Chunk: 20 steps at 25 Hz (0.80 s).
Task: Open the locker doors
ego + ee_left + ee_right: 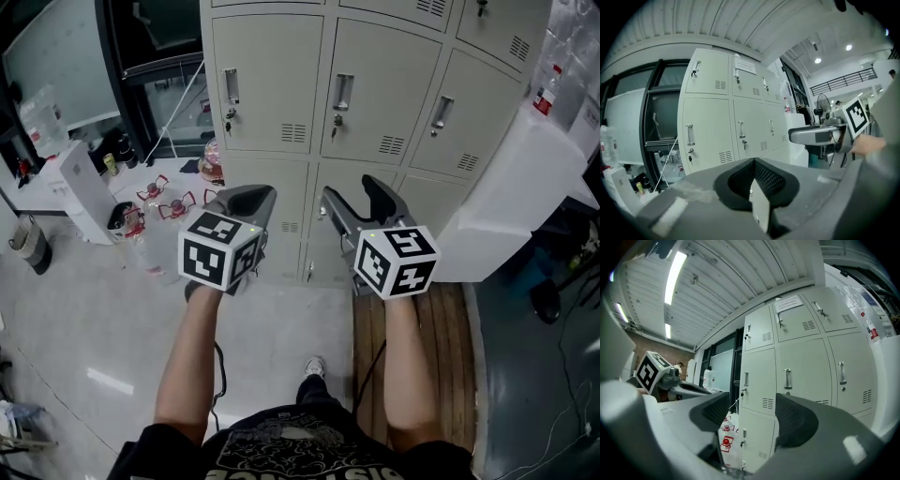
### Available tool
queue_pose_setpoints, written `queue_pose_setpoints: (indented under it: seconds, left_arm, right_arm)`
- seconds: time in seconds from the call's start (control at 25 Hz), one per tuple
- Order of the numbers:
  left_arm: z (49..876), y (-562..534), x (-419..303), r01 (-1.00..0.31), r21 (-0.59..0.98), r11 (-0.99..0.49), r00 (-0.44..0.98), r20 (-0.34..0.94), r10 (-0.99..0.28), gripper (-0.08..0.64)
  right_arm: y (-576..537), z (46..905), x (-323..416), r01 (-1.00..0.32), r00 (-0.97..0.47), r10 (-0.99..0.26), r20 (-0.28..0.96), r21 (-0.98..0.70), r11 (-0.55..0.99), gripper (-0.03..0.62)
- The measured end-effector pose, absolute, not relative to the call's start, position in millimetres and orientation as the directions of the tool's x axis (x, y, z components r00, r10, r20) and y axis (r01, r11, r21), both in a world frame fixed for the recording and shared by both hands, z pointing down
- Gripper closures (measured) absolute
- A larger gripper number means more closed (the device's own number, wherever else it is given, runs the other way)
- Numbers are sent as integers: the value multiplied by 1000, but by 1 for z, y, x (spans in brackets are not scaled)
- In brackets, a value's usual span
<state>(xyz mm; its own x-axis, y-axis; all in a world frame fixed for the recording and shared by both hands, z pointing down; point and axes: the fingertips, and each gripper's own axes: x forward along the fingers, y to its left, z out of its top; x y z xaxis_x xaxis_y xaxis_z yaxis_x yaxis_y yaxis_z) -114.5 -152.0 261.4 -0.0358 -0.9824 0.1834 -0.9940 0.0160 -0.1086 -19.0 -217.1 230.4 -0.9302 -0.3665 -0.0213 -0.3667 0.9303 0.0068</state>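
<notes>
A bank of beige lockers (pixel 380 89) stands in front of me with every visible door closed. Each door has a vertical metal handle (pixel 343 92) with a keyed lock below it; keys hang from two locks. My left gripper (pixel 247 194) is shut with nothing between its pads, held short of the lower left door (pixel 286 202). In the left gripper view, the left gripper (pixel 753 161) faces the lockers (pixel 705 122). My right gripper (pixel 354 192) is open and empty, short of the lower middle doors. In the right gripper view, a locker door (pixel 757 385) shows through the right gripper (pixel 750 411).
A white cabinet (pixel 511 206) juts out at the lockers' right end. Red-and-clear items (pixel 164 202), a white box (pixel 80 187) and a bin (pixel 33 246) sit on the floor to the left. Wooden planks (pixel 455 356) run under my right arm.
</notes>
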Motion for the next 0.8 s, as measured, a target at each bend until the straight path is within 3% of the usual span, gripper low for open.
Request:
queue_pose_setpoints:
  seconds: [0.8]
  left_arm:
    - [254, -299, -188, -988, -88, 124, -140, 202, -969, 557]
  right_arm:
    - [-372, 221, -113, -234, -972, -234, -3, 3, 972, 296]
